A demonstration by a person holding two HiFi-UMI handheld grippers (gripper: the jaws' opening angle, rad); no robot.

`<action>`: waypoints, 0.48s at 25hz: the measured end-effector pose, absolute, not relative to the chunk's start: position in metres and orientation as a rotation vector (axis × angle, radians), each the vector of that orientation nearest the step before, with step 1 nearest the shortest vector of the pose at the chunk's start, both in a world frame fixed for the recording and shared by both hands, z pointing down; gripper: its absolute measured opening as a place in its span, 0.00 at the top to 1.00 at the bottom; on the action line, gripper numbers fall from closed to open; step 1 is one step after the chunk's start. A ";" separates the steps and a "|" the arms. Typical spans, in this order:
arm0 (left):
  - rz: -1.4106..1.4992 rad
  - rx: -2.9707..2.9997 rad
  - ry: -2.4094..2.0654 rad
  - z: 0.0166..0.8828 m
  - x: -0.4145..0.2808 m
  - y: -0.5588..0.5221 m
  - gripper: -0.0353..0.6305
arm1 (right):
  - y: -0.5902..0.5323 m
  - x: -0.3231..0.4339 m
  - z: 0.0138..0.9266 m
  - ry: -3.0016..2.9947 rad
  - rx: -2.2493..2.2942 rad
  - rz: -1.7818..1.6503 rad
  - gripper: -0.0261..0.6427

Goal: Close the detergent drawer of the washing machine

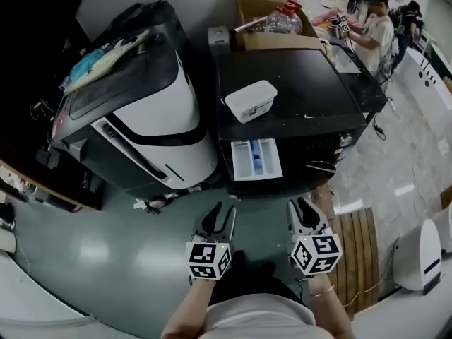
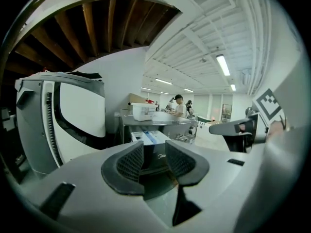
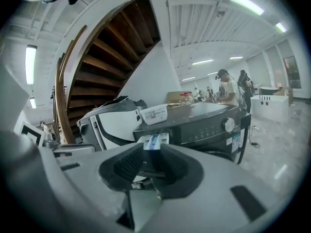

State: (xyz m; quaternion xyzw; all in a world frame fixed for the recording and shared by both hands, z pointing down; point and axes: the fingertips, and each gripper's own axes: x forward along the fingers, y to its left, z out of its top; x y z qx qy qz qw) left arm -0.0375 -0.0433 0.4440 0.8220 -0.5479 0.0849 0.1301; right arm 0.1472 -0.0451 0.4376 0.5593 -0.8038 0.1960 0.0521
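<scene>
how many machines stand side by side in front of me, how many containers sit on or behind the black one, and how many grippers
machines: 2 (black washing machine, white and black machine)
containers: 3 (white tub, cardboard box, clear bottle)
grippers: 2 (left gripper, right gripper)
total: 7

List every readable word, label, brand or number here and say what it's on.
None can be read.
Label on white container: blurred.
Brand mark on washing machine: too small.
Its front stickers: too small.
On left gripper and right gripper: square markers, no words.
</scene>
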 end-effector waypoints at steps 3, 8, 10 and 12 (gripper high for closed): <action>0.245 2.353 -1.633 0.446 -0.049 -0.038 0.75 | -0.047 0.137 0.443 -2.457 1.653 0.602 0.82; 0.257 2.301 -1.673 0.456 -0.066 -0.030 0.75 | -0.044 0.122 0.453 -2.463 1.583 0.600 0.82; 0.264 2.288 -1.677 0.461 -0.070 -0.028 0.75 | -0.042 0.121 0.459 -2.448 1.576 0.603 0.82; 0.272 2.280 -1.677 0.465 -0.072 -0.027 0.75 | -0.041 0.124 0.465 -2.429 1.577 0.616 0.82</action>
